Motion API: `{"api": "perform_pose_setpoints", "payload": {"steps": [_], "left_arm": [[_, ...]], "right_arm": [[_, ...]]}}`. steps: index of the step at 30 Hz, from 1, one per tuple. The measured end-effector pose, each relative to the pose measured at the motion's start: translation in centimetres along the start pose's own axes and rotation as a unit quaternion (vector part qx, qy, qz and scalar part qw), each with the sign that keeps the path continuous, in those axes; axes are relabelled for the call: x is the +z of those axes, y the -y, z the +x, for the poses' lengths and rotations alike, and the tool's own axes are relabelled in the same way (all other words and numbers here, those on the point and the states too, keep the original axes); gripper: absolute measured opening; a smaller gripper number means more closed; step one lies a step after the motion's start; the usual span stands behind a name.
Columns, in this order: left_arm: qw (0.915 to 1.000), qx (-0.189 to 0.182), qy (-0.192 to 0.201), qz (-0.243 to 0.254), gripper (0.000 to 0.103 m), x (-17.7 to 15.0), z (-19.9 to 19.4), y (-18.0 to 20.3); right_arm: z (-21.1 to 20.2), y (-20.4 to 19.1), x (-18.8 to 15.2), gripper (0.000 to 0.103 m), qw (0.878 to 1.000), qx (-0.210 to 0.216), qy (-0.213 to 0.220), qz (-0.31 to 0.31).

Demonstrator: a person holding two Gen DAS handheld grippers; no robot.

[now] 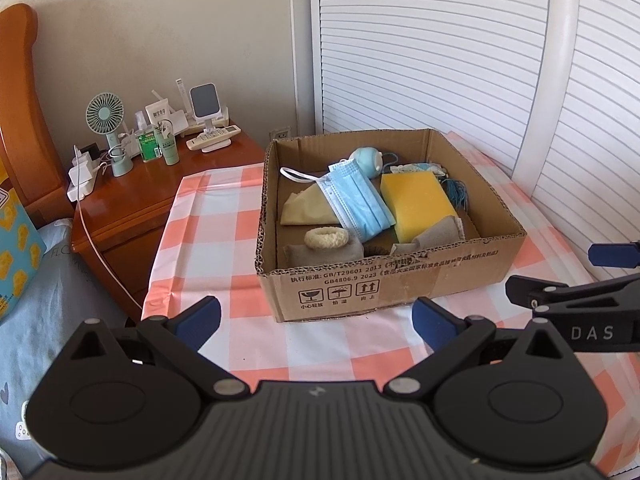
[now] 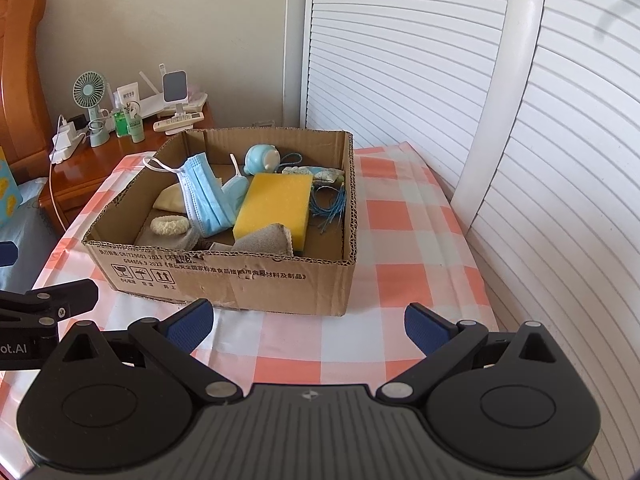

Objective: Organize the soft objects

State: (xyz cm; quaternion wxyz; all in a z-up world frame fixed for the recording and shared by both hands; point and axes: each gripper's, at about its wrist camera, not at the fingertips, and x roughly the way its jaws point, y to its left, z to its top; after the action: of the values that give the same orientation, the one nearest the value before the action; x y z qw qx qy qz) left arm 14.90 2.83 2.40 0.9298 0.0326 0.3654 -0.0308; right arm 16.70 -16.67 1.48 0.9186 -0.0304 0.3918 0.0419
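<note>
- Left wrist view: cardboard box (image 1: pixel 384 280) on the checked counter (image 1: pixel 224 232), dead ahead at 12 o'clock of the left tool (image 1: pixel 316 316); tool spread wide, nothing between its blue pads (image 1: pixel 200 320).
- Inside the box: yellow sponge (image 1: pixel 416 200) toward 1 o'clock, blue face mask (image 1: pixel 356 200) draped at centre, fuzzy cream ring (image 1: pixel 326 238) at 11 o'clock near the front wall, grey cloth (image 1: pixel 436 236) at the sponge's near corner.
- Right tool (image 1: pixel 576 276) entering at 3 o'clock, parted, holding nothing.
- Right wrist view: same box (image 2: pixel 240 276) at 11 o'clock of the right tool (image 2: pixel 308 324); tool wide open and empty.
- Sponge (image 2: pixel 276 204) at centre, mask (image 2: pixel 204 196) slumped at 10 o'clock of it, blue string bundle (image 2: pixel 332 204) at 3 o'clock against the right wall, pale blue round pouch (image 2: pixel 260 158) at the back.
- Handling, as a judgement: all light and yielding. Sponge likely springy, best pinched across its short sides. Mask limp and prone to snag by its ear loop, better taken at the pleated body. Ring easy at its rim. String likely to trail and tangle.
</note>
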Motion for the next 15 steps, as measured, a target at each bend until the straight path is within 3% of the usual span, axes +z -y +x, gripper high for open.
{"api": "perform_pose_setpoints", "payload": {"steps": [15], "left_arm": [[1.0,-0.003,-0.005,0.001,0.101,0.03,0.32,0.15]], "right_arm": [[0.1,-0.03,0.04,0.103,1.0,0.0,-0.001,-0.001]]}}
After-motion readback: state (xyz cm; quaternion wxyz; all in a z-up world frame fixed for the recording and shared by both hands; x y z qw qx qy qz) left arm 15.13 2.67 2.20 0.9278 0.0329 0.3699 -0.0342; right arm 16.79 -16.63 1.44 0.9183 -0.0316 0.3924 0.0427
